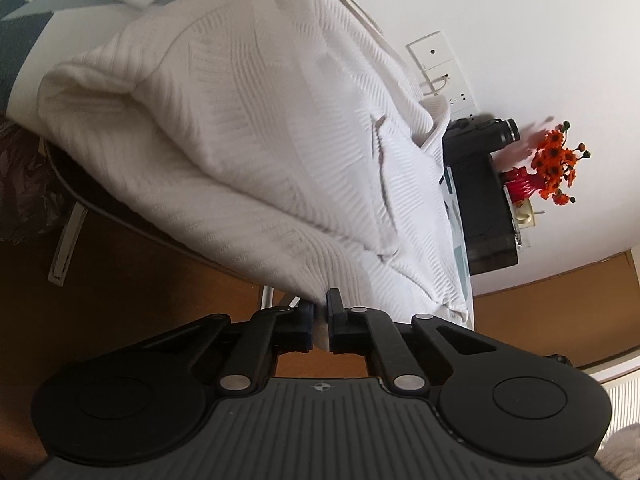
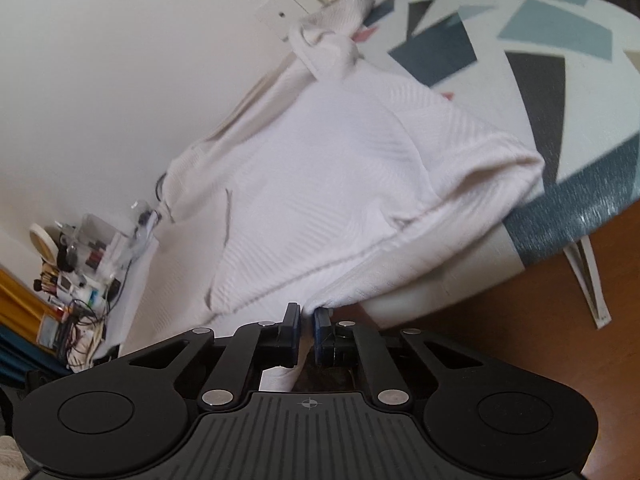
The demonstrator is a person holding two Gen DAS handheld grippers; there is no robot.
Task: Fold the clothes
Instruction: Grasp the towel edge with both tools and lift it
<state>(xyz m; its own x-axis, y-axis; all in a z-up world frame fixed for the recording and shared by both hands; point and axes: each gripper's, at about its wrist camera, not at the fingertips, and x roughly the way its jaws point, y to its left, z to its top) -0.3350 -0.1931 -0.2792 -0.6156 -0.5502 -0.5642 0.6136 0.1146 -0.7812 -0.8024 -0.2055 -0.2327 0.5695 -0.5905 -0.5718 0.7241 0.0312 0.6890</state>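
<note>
**Jaws of both grippers clamped on the white garment's near edge**

Jaws of the left gripper [image 1: 320, 322] stand almost together, with a thin fold of the white knitted garment [image 1: 248, 120] pinched between the blue pads. Left of those jaws lies brown floor [image 1: 132, 280], and a white metal leg [image 1: 66, 240] of the support runs down toward it. Straight ahead of the jaws the garment rises in thick ribbed folds, draped over the tabletop [image 1: 24, 40] with its grey and teal geometric cover. Ahead and to the right of the jaws, a dark box [image 1: 484, 208] stands by the white wall [image 1: 520, 20], with orange flowers in a red vase [image 1: 556, 164] just beyond it and a switch plate [image 1: 436, 60] on the wall above.

Jaws of the right gripper [image 2: 307, 328] likewise sit closed on a hem of the same garment [image 2: 320, 168], and a strip of cloth hangs down between them. Far left of these jaws a cluttered shelf of small bottles and brushes [image 2: 76, 264] shows against the wall. Ahead, the garment spreads flat with a bunched collar at its far end. To the right of the jaws the patterned tabletop [image 2: 560, 60] curves away, its edge overhanging the brown floor.
</note>
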